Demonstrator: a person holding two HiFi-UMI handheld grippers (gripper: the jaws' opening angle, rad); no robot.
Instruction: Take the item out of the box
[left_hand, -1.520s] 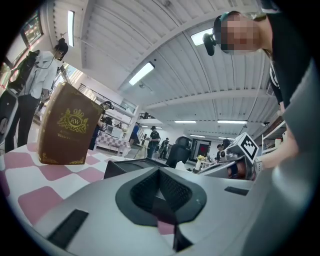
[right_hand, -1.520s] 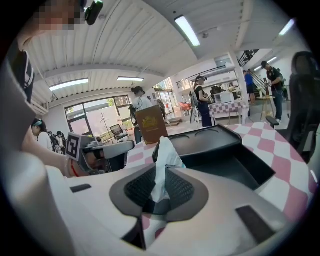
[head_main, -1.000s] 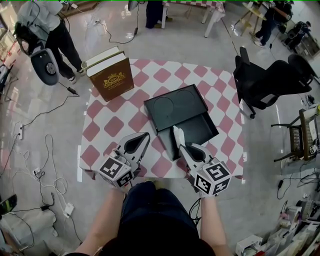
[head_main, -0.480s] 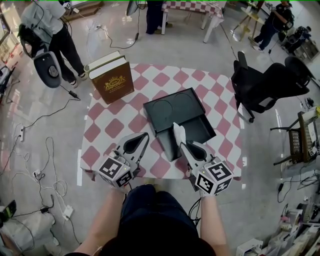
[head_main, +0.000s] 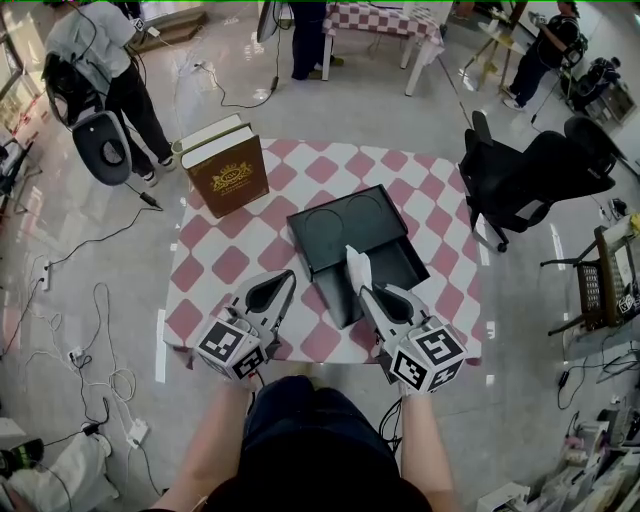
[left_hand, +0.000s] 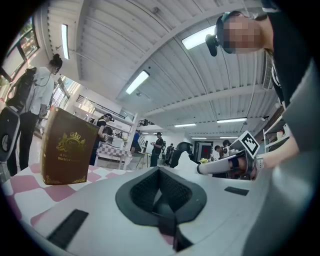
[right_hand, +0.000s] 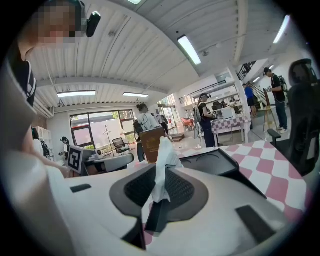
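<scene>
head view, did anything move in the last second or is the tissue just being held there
Nothing visibly changed. The right gripper stays shut on the white tissue above the open black box. The left gripper stays shut and empty beside it. The box has not shifted on the checkered table.

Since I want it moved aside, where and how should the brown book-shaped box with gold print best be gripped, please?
Probably pinch the brown book-shaped box across its narrow thickness at the top edge, coming from above: it stands upright, and its broad faces look too wide for jaws.
</scene>
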